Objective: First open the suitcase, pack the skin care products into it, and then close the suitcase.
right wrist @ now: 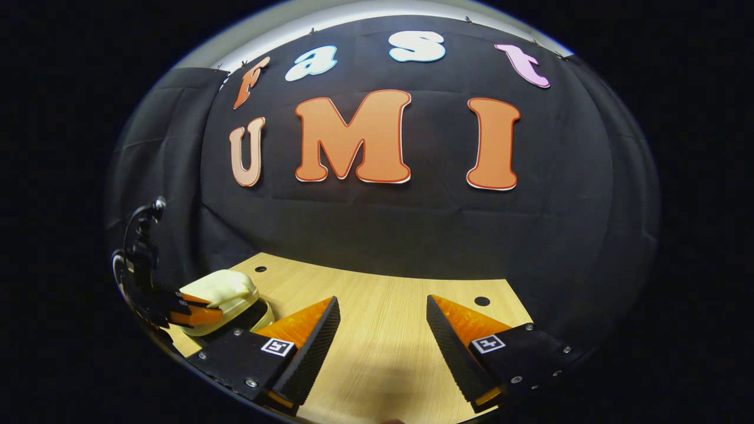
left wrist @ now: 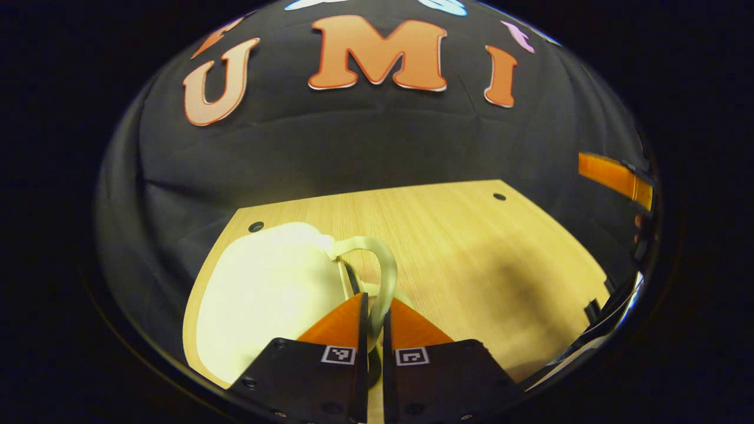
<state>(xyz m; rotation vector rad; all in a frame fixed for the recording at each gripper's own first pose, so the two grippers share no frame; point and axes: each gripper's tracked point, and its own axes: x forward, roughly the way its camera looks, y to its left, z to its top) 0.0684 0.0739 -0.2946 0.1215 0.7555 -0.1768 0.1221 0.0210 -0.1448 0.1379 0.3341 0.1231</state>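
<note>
On the left part of the wooden worktop [left wrist: 471, 247] lies the cream suitcase [left wrist: 265, 288], its handle [left wrist: 383, 271] arching toward the middle of the worktop. The left gripper [left wrist: 376, 312] has its jaws closed on that handle. The right gripper [right wrist: 383, 330] hovers over bare wood, jaws wide apart, holding nothing.

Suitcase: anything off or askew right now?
Nothing damaged or spilled. The cream suitcase lies on the wooden table; the left gripper is shut on its handle, and in the right gripper view the lid sits slightly lifted. The right gripper is open, empty.
</note>
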